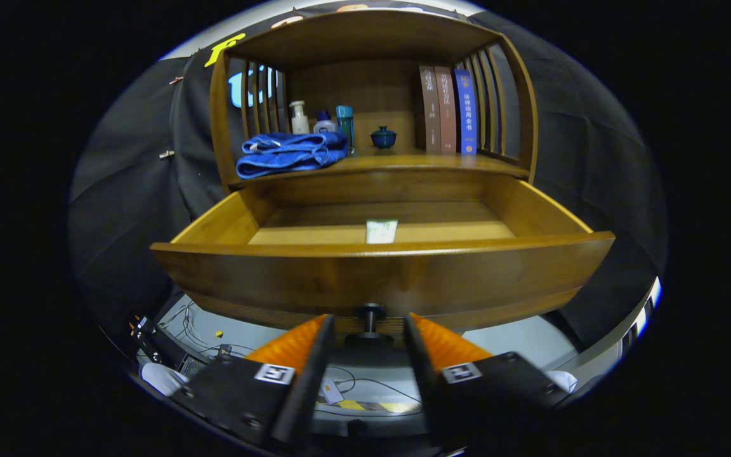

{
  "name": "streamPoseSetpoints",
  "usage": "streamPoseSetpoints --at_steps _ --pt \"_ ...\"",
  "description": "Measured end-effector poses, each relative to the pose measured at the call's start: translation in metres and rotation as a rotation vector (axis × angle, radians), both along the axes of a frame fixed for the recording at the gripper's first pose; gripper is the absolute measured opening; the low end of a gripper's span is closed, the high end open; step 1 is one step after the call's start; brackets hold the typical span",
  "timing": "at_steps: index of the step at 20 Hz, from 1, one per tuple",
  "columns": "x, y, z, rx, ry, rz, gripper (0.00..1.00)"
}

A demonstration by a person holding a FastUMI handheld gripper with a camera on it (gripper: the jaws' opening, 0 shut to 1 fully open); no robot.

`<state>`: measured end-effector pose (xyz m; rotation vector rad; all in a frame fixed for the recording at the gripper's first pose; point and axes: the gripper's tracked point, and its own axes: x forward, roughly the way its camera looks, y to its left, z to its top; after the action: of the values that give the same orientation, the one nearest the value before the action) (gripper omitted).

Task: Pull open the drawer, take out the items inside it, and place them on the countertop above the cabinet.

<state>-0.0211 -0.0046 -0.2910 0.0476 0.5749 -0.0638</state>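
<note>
- Presently, gripper: fingers spread to either side of the drawer knob, neither visibly pressing it; released, by the look of it. Held low at the drawer front, probably because the pull is done.
- Drawer: wooden, drawn well out from the cabinet, front panel just ahead of the fingers. Contents: one small pale packet lying on the drawer floor near the middle of the front edge. Rest of the floor bare as far as the front panel lets one see.
- Countertop above the drawer, under an open-sided shelf frame, left to right:
  - folded blue towel, at the left front corner;
  - white pump bottle, small white bottle and teal bottle, behind the towel toward the back edge;
  - dark blue lidded cup, centre;
  - three upright books, against the right-hand slats.
- Judgement: drawer step complete; the packet is not yet lifted out, with free space for it at the countertop's front centre.
</note>
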Motion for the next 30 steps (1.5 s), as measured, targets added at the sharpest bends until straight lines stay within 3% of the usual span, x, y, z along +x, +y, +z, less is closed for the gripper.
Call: streamPoseSetpoints --at_steps 2,7,10,18,25,30 --pt "-0.003 0.003 0.02 0.005 -0.014 0.001 0.98" --pt "0.03 0.015 0.093 0.06 -0.079 0.028 0.98" --pt "0.076 0.006 0.103 0.077 -0.044 0.004 0.98" --pt "0.167 -0.006 0.025 0.044 0.329 0.002 1.0" --pt "0.165 -0.017 -0.041 0.063 0.641 -0.039 0.99" --pt "0.159 -0.018 -0.065 0.047 0.738 -0.04 0.99"
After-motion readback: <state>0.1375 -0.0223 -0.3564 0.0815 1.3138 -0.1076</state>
